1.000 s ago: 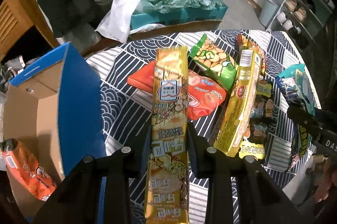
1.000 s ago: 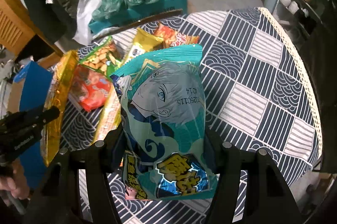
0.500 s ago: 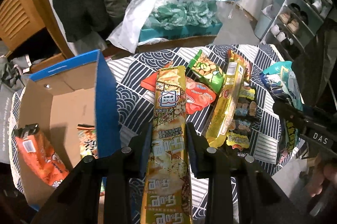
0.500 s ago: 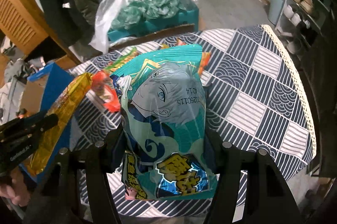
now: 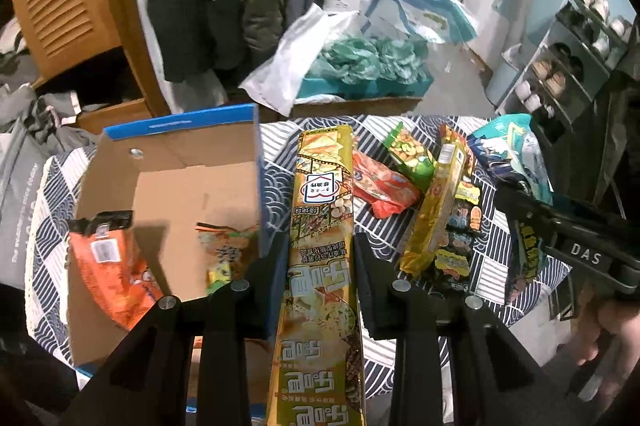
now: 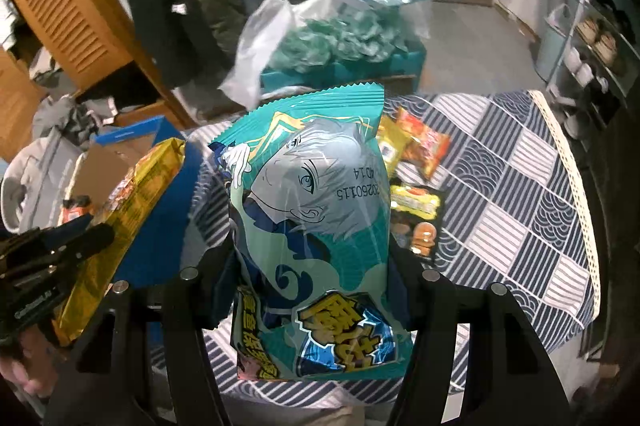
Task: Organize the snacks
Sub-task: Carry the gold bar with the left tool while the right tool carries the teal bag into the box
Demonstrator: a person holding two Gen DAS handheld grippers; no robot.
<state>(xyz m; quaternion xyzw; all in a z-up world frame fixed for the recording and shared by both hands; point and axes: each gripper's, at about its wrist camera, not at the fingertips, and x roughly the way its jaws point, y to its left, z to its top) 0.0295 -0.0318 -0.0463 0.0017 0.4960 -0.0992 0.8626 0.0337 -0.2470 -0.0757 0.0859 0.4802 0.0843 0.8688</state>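
Observation:
My left gripper is shut on a long gold snack pack, held in the air above the table just right of an open cardboard box with blue outer walls. Inside the box lie an orange bag and a small orange-and-green packet. My right gripper is shut on a teal bag with a cartoon face, lifted over the table. In the right wrist view the gold snack pack and the left gripper's body show at the left.
On the patterned tablecloth lie a red bag, a green bag, a yellow pack and a black packet. A black packet and red bag show right of the teal bag. A table edge curves right.
Both grippers have risen with their packs still held. The left one has shifted toward the box, so the box's inside and the packets in it now show.

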